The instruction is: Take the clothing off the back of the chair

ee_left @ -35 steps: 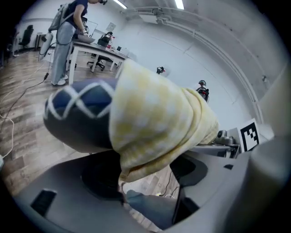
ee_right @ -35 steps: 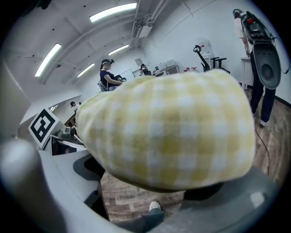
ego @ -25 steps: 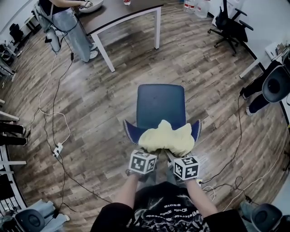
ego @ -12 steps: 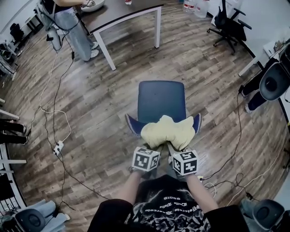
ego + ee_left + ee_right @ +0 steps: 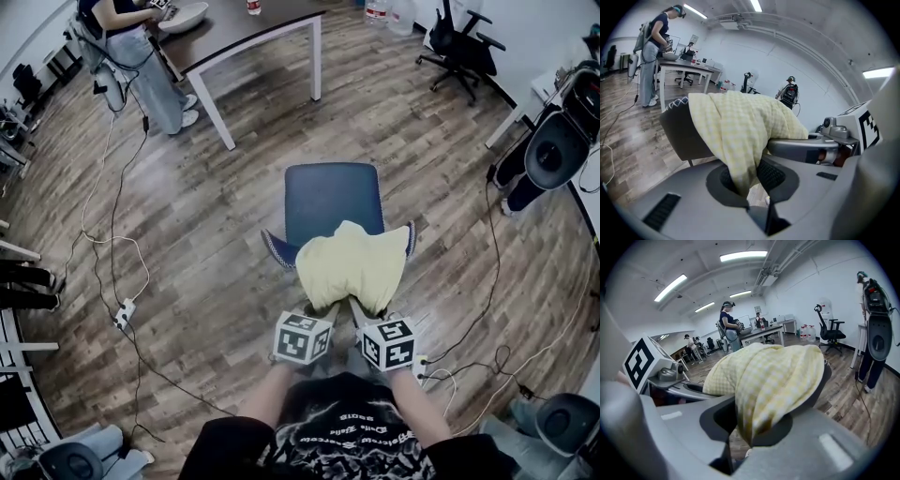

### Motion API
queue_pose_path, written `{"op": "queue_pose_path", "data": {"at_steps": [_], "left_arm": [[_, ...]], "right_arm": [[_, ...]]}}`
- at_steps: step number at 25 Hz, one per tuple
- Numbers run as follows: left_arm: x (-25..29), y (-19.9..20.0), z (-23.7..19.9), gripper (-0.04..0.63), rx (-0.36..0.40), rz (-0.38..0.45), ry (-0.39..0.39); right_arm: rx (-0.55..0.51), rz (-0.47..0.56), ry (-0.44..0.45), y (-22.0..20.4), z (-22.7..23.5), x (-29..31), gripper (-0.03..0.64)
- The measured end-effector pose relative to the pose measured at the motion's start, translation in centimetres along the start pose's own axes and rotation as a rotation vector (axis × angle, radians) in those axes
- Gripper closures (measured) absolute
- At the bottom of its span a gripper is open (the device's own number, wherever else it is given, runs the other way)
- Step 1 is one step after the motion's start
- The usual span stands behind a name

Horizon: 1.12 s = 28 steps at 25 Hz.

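Both claws are clamped on cloth. My left claw (image 5: 749, 180) has just been closing and its jaws stand nearly together, pinching a fold of the yellow checked garment (image 5: 352, 267). My right claw (image 5: 752, 425), just beside it, has also just been closing and grips a second fold of the same garment. Count: two claws, one garment, two grip points on its near hem. Ahead of the claws the garment drapes over the chair back (image 5: 277, 251), and past that lies the blue seat of the chair (image 5: 333, 202). Nothing stands between the claws and the chair. On the wooden floor (image 5: 216, 187) to the left of the claws run loose cables (image 5: 112, 234), with one power strip (image 5: 123, 312). Far ahead and left is one table (image 5: 253, 33) with one person (image 5: 141, 56) standing at it. Far ahead and right is one black office chair (image 5: 459, 42), and well to the right is a second person (image 5: 553, 145). Against the frame a second ago, the garment is bunched higher and spreads wider, now covering most of the back's right corner, which then showed clear.
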<state>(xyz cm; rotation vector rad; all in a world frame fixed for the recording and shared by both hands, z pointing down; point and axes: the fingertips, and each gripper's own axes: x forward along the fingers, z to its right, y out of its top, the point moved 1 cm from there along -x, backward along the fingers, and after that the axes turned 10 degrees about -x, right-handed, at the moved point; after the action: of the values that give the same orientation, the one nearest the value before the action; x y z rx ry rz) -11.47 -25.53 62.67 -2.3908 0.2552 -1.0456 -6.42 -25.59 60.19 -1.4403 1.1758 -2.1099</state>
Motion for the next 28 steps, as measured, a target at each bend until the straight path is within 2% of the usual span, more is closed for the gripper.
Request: {"op": "queue_pose_path", "data": {"at_steps": [6, 15, 22, 28], "left_arm": [[-1.1, -1.1, 1.6, 0.535, -0.027, 0.067, 0.053], [-2.3, -2.9, 4.7, 0.535, -0.074, 0.174, 0.138], [-3.4, -4.2, 6.8, 0.535, -0.070, 0.225, 0.173], [-5.3, -4.6, 9.4, 0.535, -0.038, 0.299, 0.236]], "right_arm": [[-0.037, 0.028, 0.040, -0.4, -0.6, -2.0, 0.565], [-0.130, 0.048, 0.153, -1.2, -0.9, -5.5, 0.565], [-0.170, 0.036, 0.244, -1.9, -1.5, -7.9, 0.565], [-0.242, 0.090, 0.285, -2.1, -2.7, -10.7, 0.565]]}}
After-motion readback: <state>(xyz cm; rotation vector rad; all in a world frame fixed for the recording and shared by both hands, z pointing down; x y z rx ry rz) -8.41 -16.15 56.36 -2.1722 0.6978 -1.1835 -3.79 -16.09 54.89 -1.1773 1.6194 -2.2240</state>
